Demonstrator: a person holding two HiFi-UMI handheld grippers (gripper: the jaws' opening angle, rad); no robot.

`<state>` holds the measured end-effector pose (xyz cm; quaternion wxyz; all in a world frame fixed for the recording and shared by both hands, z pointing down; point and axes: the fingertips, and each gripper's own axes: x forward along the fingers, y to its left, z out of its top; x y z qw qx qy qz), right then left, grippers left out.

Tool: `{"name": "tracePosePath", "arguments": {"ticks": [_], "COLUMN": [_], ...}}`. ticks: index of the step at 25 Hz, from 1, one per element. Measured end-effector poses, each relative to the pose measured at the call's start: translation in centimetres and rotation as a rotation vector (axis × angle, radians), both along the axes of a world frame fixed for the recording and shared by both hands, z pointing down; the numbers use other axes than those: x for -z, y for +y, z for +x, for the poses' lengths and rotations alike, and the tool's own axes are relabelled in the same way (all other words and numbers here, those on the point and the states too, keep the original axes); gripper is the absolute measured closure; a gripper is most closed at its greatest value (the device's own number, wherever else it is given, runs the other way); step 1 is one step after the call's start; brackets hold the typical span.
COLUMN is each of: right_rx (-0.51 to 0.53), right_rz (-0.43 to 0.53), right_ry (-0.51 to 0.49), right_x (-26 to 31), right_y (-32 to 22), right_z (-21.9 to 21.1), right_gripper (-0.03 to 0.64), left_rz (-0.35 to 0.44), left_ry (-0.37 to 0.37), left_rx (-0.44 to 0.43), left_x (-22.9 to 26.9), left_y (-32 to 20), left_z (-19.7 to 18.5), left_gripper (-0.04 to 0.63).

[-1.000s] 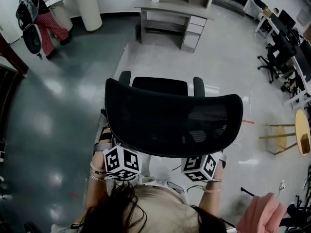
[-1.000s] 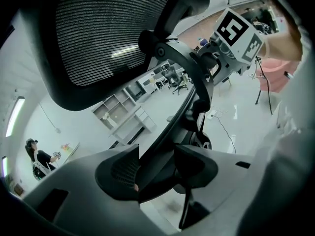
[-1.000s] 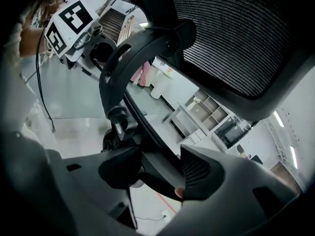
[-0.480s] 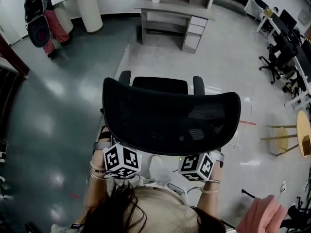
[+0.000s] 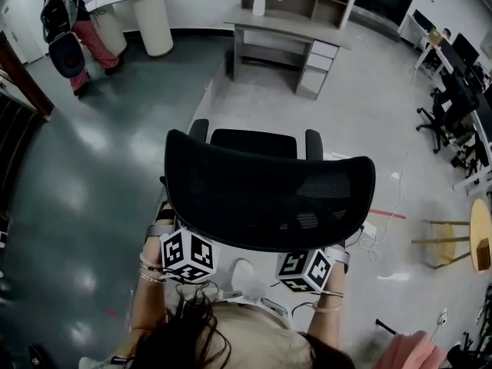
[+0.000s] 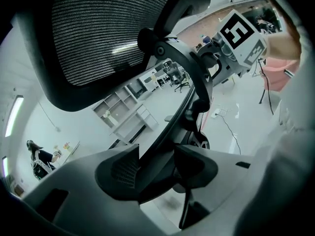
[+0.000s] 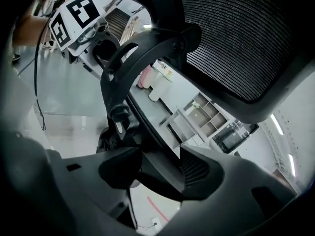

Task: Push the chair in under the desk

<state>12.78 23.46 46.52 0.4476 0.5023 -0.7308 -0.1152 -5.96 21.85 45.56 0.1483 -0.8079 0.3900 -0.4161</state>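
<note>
Looking down at floor: dark and glossy left, paler right. Seeing chair centre frame, black mesh back nearest, seat and both armrests past it, pointed toward bench. Well apart from bench, open floor between, not under it yet. Bench grey, at far wall, drawers at its right end, shelves at its back, white vase with flowers standing on top. Holding chair from behind with both grippers, marker cubes just below lower edge of mesh back in head view. Left gripper: fingers closed on dark curved strut of back frame, strut filling the gap between them. Right gripper: fingers likewise clamped on strut at other side of back. Noting person with backpack far left, beside round white counter, well away from chair.
</note>
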Motion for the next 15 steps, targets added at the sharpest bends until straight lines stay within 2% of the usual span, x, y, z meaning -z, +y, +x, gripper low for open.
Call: {"name": "tracePosePath", "arguments": {"ticks": [5, 15], "right_rx": [0.025, 0.051], "right_rz": [0.016, 0.035], "right_ry": [0.01, 0.018], "right_x": [0.5, 0.6], "right_y": [-1.7, -5.2], "right_z": [-0.2, -0.3], "right_gripper": [0.382, 0.383], "left_rz": [0.019, 0.003], "left_ry": [0.025, 0.016], "left_rx": [-0.008, 0.01], "left_x": [0.2, 0.3], "left_y": [-1.8, -5.2], "left_z": [-0.1, -0.2], "left_gripper": [0.374, 0.374]}}
